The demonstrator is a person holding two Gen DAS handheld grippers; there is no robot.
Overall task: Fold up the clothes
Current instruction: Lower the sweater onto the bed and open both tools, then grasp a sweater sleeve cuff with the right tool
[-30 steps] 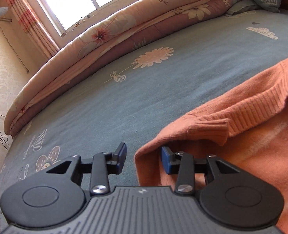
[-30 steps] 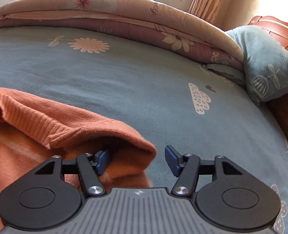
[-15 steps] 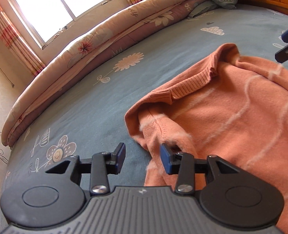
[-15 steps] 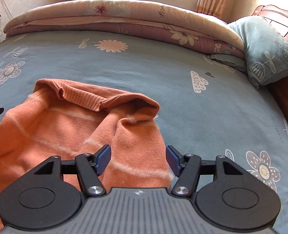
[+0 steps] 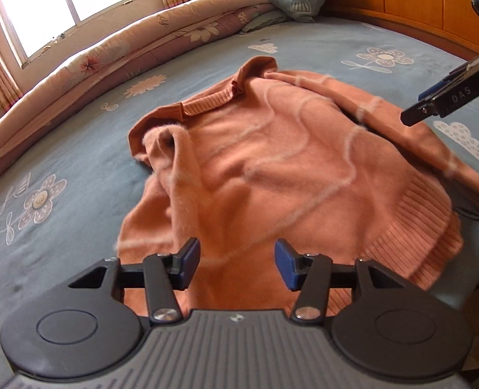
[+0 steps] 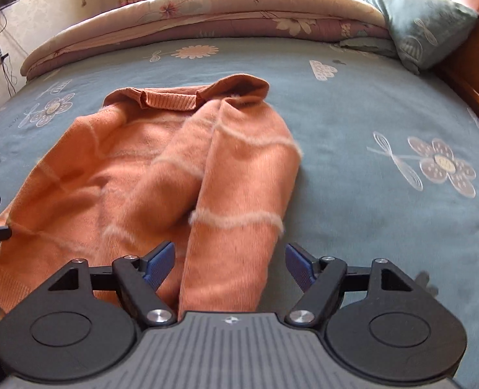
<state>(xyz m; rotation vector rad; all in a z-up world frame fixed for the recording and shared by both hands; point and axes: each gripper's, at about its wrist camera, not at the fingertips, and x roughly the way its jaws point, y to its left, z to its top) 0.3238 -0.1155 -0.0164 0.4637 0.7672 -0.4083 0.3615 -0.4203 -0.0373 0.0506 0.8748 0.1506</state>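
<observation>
The orange sweater (image 6: 161, 178) lies spread on the blue bedsheet (image 6: 369, 103), collar toward the rolled quilt (image 6: 207, 9), both sleeves laid inward over its body. The left gripper (image 5: 236, 261) and right gripper (image 6: 229, 265) hover near its hem, jaws just widened, empty. The sleeve fold looks done; next, I reckon, each must pinch the hem and carry it toward the collar.

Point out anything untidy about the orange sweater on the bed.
The sweater lies rumpled, not flat: its collar is flopped over and both sleeves are folded across the body unevenly. No damage shows.
</observation>
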